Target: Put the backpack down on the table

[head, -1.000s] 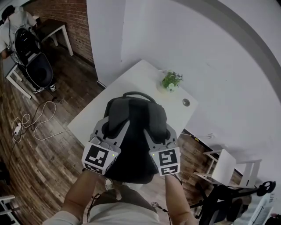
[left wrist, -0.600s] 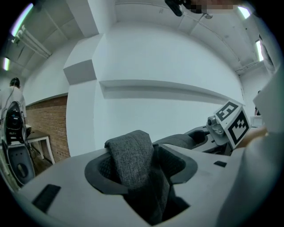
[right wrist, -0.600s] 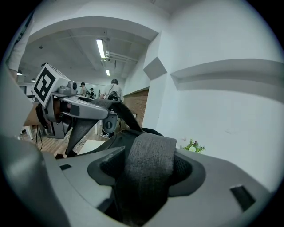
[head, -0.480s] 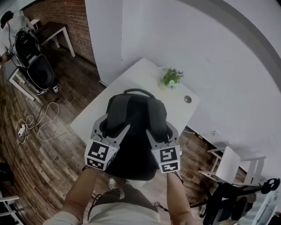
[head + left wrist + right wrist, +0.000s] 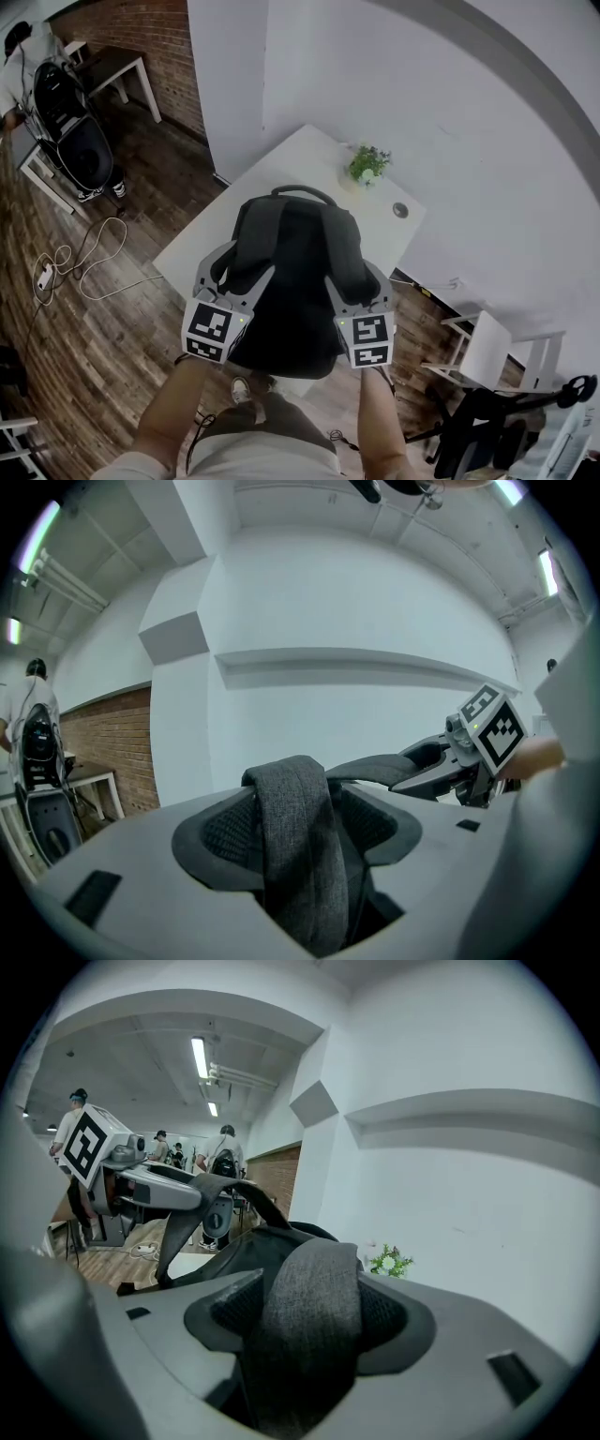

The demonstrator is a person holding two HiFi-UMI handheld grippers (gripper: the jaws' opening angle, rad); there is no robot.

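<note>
Left gripper (image 5: 234, 269) and right gripper (image 5: 358, 281) fingers each pinch a grey woven shoulder strap (image 5: 295, 855), so I carry the black fabric backpack (image 5: 292, 272) level above the white tabletop (image 5: 281, 167).

In the head view, the near edge and near corner of the table (image 5: 202, 246) are covered by the backpack (image 5: 291, 281), so contact between bag and tabletop cannot be judged. The closing points of the left gripper (image 5: 223, 262) and right gripper (image 5: 371, 279) are partly screened there by the bag's sides. In each gripper view, the inner pad faces are masked by a grey strap (image 5: 298, 846) clamped between them, and the strap's lower run is cut off by the bottom edge. A small round item (image 5: 400, 210) near the table's right corner is too small to be identified. A person (image 5: 17, 66) at upper left is cropped by the frame.
</note>
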